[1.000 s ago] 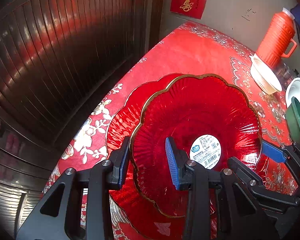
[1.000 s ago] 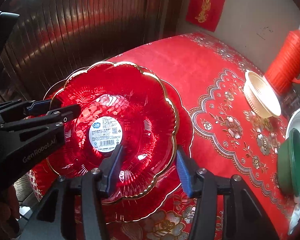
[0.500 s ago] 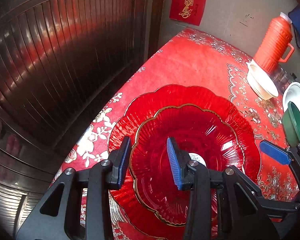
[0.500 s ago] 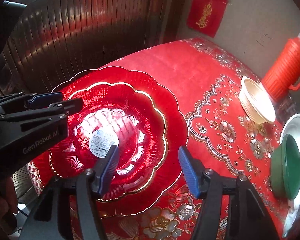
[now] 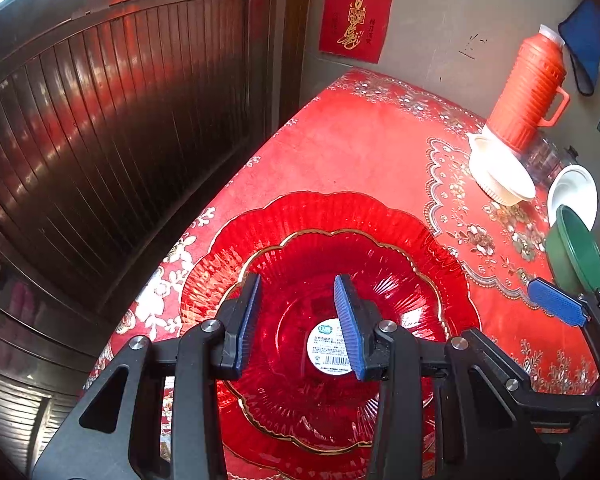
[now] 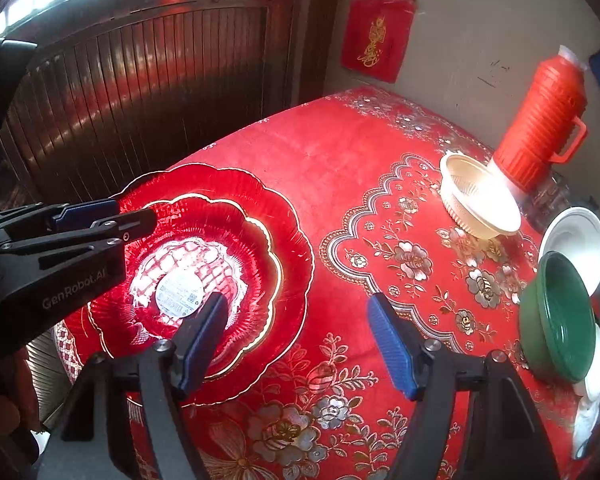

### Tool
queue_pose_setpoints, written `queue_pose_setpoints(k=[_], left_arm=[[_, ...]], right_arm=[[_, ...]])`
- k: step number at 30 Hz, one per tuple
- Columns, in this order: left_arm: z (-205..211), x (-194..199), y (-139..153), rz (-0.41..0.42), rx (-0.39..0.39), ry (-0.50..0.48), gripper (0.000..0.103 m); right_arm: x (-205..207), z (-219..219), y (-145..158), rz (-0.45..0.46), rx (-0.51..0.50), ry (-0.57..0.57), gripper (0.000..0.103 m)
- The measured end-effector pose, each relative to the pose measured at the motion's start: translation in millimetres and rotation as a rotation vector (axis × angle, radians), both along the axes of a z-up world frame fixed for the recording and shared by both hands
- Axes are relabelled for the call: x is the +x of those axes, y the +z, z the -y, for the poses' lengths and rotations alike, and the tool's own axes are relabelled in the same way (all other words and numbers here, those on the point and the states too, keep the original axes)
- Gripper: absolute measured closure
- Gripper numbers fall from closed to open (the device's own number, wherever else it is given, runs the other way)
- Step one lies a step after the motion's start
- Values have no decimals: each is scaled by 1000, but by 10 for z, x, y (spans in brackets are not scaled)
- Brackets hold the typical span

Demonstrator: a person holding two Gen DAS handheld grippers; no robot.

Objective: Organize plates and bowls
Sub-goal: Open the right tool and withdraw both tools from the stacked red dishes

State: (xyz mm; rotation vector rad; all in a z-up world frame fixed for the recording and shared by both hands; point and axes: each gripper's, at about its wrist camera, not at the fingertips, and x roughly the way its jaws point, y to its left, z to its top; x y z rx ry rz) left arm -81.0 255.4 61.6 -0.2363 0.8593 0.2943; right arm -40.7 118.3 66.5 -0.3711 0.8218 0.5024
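Observation:
A small red glass plate point(image 5: 300, 276) with a gold rim and a white label rests inside a larger red scalloped plate point(image 5: 380, 216) at the table's left end; both also show in the right wrist view, the small plate point(image 6: 236, 240) on the large plate point(image 6: 288, 248). My left gripper point(image 5: 296, 320) is open and empty above the small plate. My right gripper point(image 6: 296, 340) is open and empty, above the tablecloth just right of the plates. A cream bowl point(image 6: 476, 196), a white bowl point(image 6: 576, 240) and a green bowl point(image 6: 560, 316) sit at the right.
A red floral tablecloth point(image 6: 360, 168) covers the table. An orange thermos point(image 6: 540, 120) stands behind the cream bowl by the wall. A dark wooden door point(image 5: 120, 120) is beyond the table's left edge. The right gripper's blue fingertip point(image 5: 556, 306) shows in the left wrist view.
The small red plate went down onto the large plate and lies flat there. Both grippers have risen and pulled back from it; the right gripper moved rightward and opened wider.

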Motion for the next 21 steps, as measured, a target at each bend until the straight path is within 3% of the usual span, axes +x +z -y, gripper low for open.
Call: queue_pose_setpoints(k=[21], left_arm=[[774, 373, 197, 13, 16, -163, 65]], right_arm=[[264, 744, 110, 2, 65, -166, 24]])
